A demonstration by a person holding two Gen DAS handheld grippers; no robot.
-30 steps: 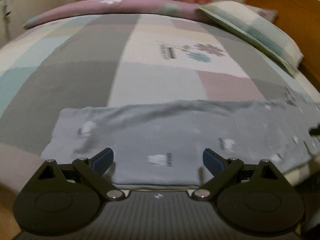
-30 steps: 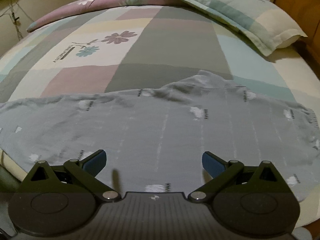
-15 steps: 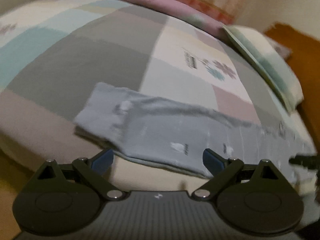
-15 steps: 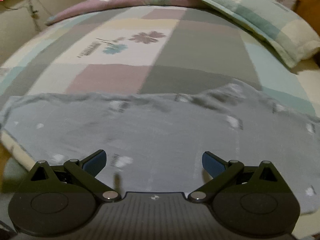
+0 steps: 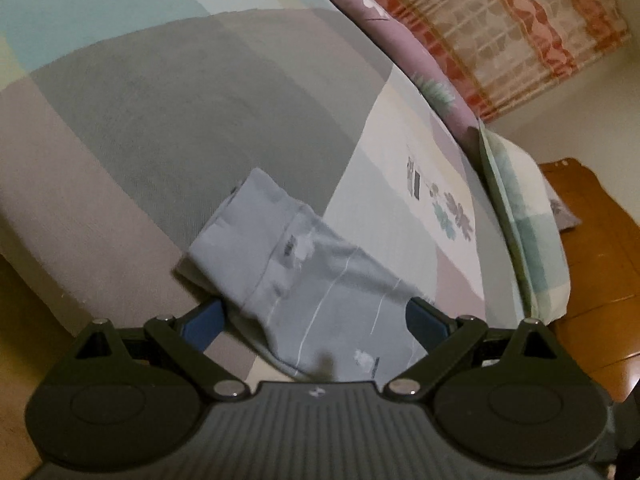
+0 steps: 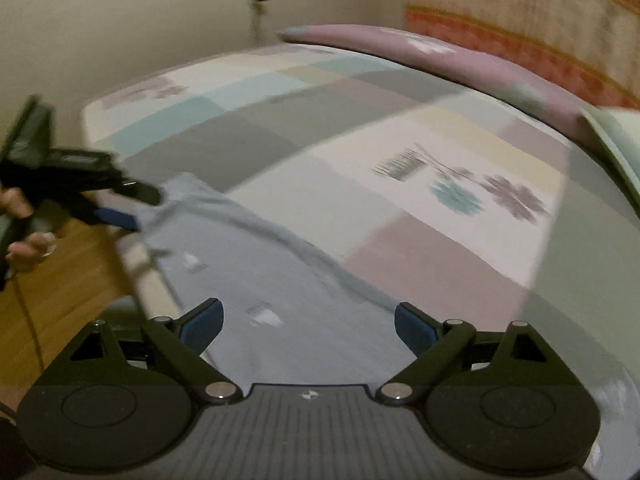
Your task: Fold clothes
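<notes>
Left wrist view: the left gripper [image 5: 314, 320] is seen at the lower centre of the frame with its blue-tipped fingers [image 5: 202, 322] spread wide and nothing held between them. A light grey-blue garment [image 5: 296, 272], printed with small white motifs, runs from the centre of the frame down to the gap between the fingers; its banded hem end lies at the centre, on a grey patch of the patchwork bedspread [image 5: 180, 100]. A mauve folded blanket [image 5: 400, 44] is seen along the far bed edge at upper centre, a patterned curtain [image 5: 520, 28] at upper right, a checked pillow [image 5: 524, 216] at right, and a wooden headboard [image 5: 592, 248] at the far right.

Right wrist view (blurred): at the left edge, a hand [image 6: 24, 236] is seen on the left gripper [image 6: 136, 208], whose tips lie at the garment's [image 6: 280, 280] end; contact cannot be determined. The garment is spread from there to the lower centre of the frame. The right gripper [image 6: 308, 324] is seen at the lower centre, its fingers [image 6: 202, 322] wide apart above the cloth and nothing gripped. The flower print of the bedspread [image 6: 460, 184] lies at right of centre.
</notes>
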